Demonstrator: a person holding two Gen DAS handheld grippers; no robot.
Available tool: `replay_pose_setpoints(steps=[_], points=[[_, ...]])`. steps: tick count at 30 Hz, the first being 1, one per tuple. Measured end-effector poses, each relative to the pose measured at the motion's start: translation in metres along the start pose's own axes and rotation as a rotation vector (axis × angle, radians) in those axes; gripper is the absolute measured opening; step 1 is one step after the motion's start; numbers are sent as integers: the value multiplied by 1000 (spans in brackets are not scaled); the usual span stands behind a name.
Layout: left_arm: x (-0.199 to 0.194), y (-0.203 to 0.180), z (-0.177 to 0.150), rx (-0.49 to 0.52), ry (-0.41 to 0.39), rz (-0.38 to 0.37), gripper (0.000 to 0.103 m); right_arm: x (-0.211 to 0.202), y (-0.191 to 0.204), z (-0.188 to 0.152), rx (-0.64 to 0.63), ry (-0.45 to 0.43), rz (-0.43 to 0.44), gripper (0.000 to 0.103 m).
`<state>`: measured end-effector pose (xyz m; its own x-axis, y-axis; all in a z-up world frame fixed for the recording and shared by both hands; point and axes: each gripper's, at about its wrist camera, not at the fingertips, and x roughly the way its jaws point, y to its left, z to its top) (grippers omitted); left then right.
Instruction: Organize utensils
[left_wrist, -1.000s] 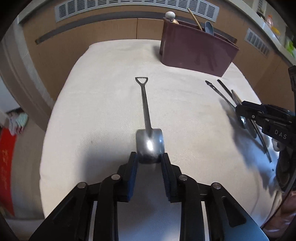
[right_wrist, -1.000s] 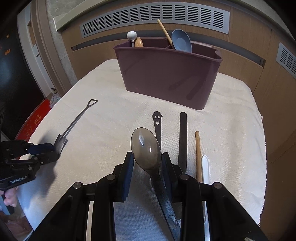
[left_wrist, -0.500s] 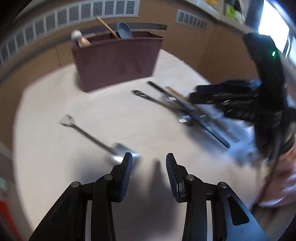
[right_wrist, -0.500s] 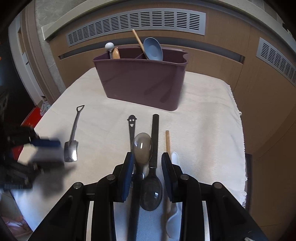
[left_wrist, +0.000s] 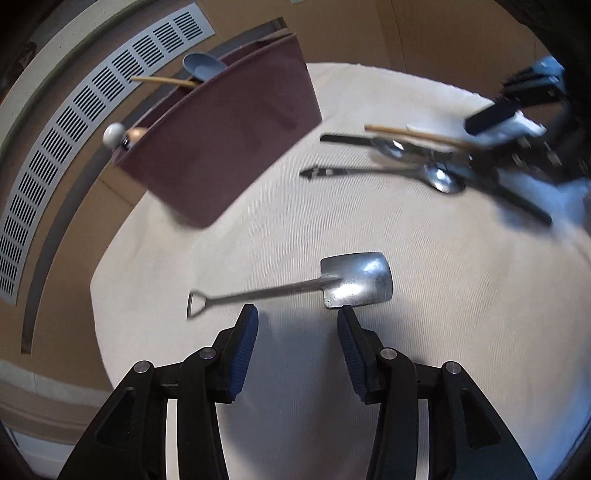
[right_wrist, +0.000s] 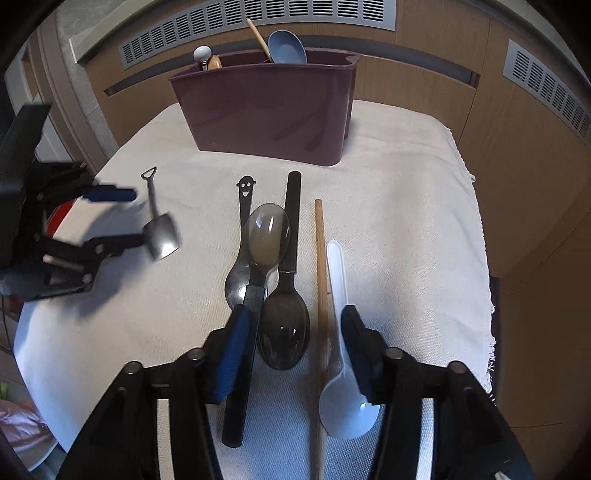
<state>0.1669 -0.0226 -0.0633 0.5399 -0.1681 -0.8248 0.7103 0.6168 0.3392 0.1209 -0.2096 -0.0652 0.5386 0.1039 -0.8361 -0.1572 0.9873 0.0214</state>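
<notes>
Under both hand-held grippers spreads the tabletop (right_wrist: 413, 206), draped in a cream cloth. Far ahead of the right hand-held gripper (right_wrist: 295, 332) stands the maroon caddy (right_wrist: 266, 110), upright, with a blue spoon (right_wrist: 287, 46), a wooden stick and a white-knobbed piece poking out of its top. Between that gripper and the caddy lies a row of utensils, handles roughly parallel: a black-handled spoon (right_wrist: 266, 240) resting across a smiley-handled spoon (right_wrist: 243, 206), a dark spoon (right_wrist: 284, 328) whose bowl sits between the spread fingers, a wooden chopstick (right_wrist: 320, 280) just to its right, and a white plastic spoon (right_wrist: 341, 350) against the right finger. The right hand-held gripper is spread wide and grips nothing.

Just ahead of the left hand-held gripper (left_wrist: 298, 314) lies the shovel spoon (left_wrist: 310, 286), flat on the cloth and crosswise to the fingers, blade toward the right finger, loop handle beyond the left one. The left hand-held gripper is also spread, holding nothing; whether the right fingertip touches the blade cannot be told. From its view the caddy (left_wrist: 221, 147) sits ahead and left, the utensil row ahead and right.
</notes>
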Motion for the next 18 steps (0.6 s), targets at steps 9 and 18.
replay_pose_setpoints(steps=[9,18], points=[[41,51,40,-265,-28,-128,62,0,3,0,-1,1,2,54],[39,68,26,-426,14,-227,65,4,-3,2,9,6,5,59]])
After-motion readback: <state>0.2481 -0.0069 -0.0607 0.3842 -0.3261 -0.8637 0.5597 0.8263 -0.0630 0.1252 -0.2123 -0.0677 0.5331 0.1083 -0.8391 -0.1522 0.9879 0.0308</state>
